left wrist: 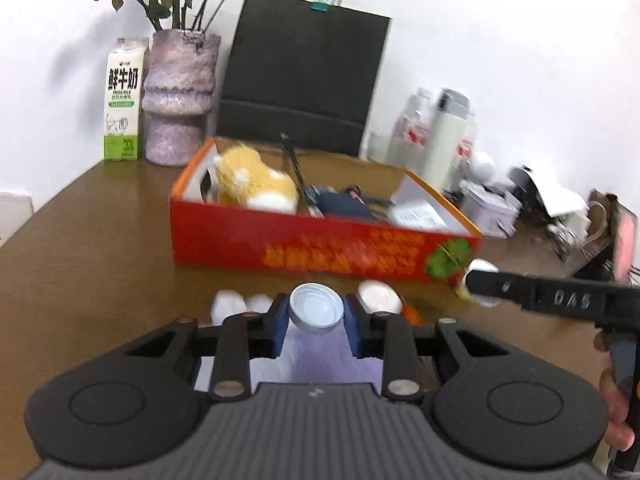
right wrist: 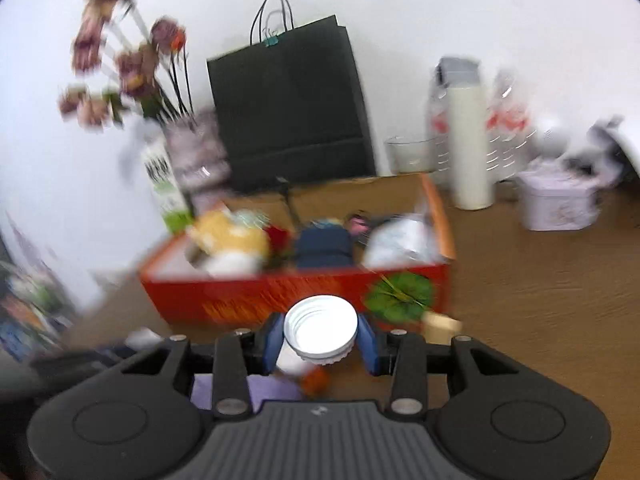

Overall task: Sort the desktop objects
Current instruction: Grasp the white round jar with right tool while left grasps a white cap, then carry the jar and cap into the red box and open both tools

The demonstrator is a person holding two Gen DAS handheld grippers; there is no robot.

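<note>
White cap [left wrist: 316,309] in left gripper [left wrist: 316,330]; another cap [right wrist: 320,331] in right gripper [right wrist: 320,344], red box [left wrist: 304,246] beyond.

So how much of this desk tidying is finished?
Partly done: the red box already holds a plush toy and other items. In hand: the left gripper and right gripper each clamp a white cap. Left: small white pieces lying before the box.

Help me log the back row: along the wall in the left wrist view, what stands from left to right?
Milk carton → purple vase holding dried flowers → black paper bag → white flask among blurred clear bottles → pale storage box.
</note>
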